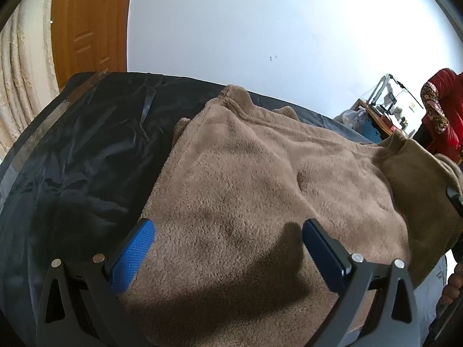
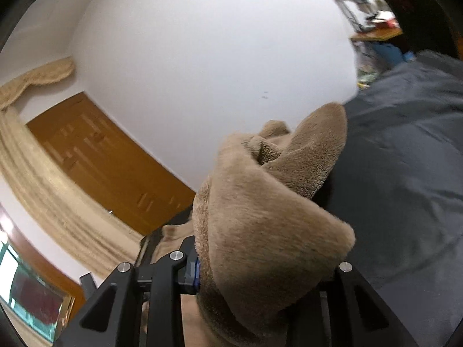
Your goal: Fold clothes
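Brown fleece garment [image 1: 260, 173] lies spread on a dark sheet [image 1: 86, 144] that covers the work surface; its left edge runs diagonally across the sheet, and its far edge is bunched into small folds near the white wall [image 1: 260, 29].

Left gripper [image 1: 228, 248]: jaws stand wide apart, released, above the near part of the garment. The blue pads [image 1: 133, 257] grip nothing; the fleece shows between them, and the gripper's shadow falls on the fabric. Whether the fingertips rest on the pile or hang just above it cannot be told from this view.

Right gripper [image 2: 260, 277]: jaws clenched on a thick fold of the same garment at its right side. In the right wrist view the gathered fleece stands between the fingers and hides the right finger's pad; only a sliver of the blue pad on the left finger shows. The lifted part hangs over the dark sheet, and this view is blurred.

Surroundings: wooden door [image 1: 86, 29] and cream curtain [image 1: 20, 72] at far left; a person in a red jacket [image 1: 442, 110] at far right beside a cluttered table [image 1: 376, 115]
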